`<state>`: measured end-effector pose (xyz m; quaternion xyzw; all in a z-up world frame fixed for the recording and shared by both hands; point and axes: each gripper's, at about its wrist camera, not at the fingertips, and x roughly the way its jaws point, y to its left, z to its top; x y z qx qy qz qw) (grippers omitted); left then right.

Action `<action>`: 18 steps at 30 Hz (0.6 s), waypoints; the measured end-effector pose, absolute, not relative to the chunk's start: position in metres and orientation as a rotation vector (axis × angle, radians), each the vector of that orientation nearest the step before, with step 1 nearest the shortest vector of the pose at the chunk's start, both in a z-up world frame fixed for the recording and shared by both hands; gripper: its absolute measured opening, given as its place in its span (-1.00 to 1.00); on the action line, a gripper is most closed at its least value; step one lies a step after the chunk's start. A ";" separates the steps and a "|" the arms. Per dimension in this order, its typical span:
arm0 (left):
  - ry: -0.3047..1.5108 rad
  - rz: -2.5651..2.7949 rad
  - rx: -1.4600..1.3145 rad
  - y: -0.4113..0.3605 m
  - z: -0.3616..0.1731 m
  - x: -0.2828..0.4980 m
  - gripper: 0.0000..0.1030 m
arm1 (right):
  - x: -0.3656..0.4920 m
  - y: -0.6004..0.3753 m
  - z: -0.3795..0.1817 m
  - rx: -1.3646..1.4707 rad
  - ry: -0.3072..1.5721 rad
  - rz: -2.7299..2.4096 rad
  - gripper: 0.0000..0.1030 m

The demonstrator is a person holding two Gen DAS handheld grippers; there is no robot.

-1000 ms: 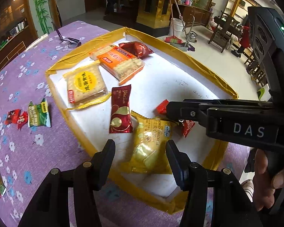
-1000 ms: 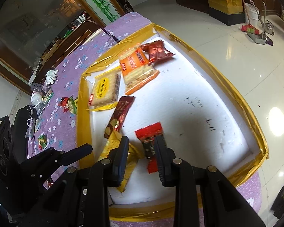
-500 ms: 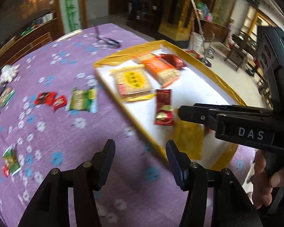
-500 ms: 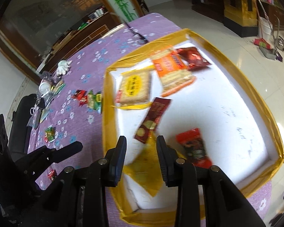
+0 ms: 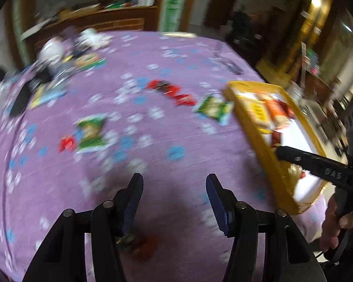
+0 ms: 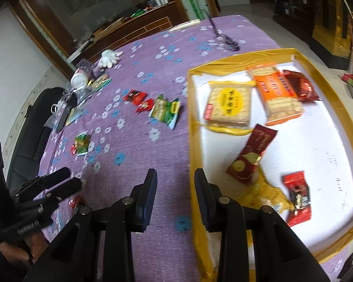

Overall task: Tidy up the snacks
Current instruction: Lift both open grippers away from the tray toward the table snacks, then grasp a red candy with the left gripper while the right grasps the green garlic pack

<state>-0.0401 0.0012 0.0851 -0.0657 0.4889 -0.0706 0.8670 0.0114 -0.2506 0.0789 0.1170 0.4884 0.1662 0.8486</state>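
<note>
A yellow-rimmed white tray (image 6: pixel 191 127) holds several snack packets: a yellow cracker pack (image 6: pixel 228 104), an orange cracker pack (image 6: pixel 276 94), dark red packets (image 6: pixel 253 155) and a small red candy (image 6: pixel 297 195). Loose on the purple floral cloth lie a green packet (image 6: pixel 164 110), red candies (image 6: pixel 138 99) and a small green packet (image 6: pixel 82 143). My left gripper (image 5: pixel 174 183) is open and empty over the cloth, left of the tray (image 5: pixel 266 150). My right gripper (image 6: pixel 175 178) is open and empty above the tray's left rim.
Clutter sits at the table's far left: a white cup (image 6: pixel 78 80), a white glove (image 6: pixel 109 57), papers and a dark object. Eyeglasses (image 6: pixel 224 38) lie at the far edge. A small red and green packet (image 5: pixel 138 244) lies under my left gripper.
Both grippers have swung left, away from the tray and toward the loose snacks on the cloth. The left wrist view is motion-blurred. Both stay open and empty.
</note>
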 end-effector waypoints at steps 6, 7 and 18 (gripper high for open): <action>1.133 -0.067 -0.256 0.038 0.060 -0.067 0.14 | 0.014 -0.237 0.078 0.229 1.038 0.393 -0.39; 1.142 -0.064 -0.263 0.039 0.059 -0.071 0.14 | 0.015 -0.234 0.077 0.225 1.040 0.399 -0.39; 1.222 -0.053 -0.322 0.035 0.035 -0.074 -0.04 | 0.015 -0.234 0.073 0.200 1.054 0.422 -0.39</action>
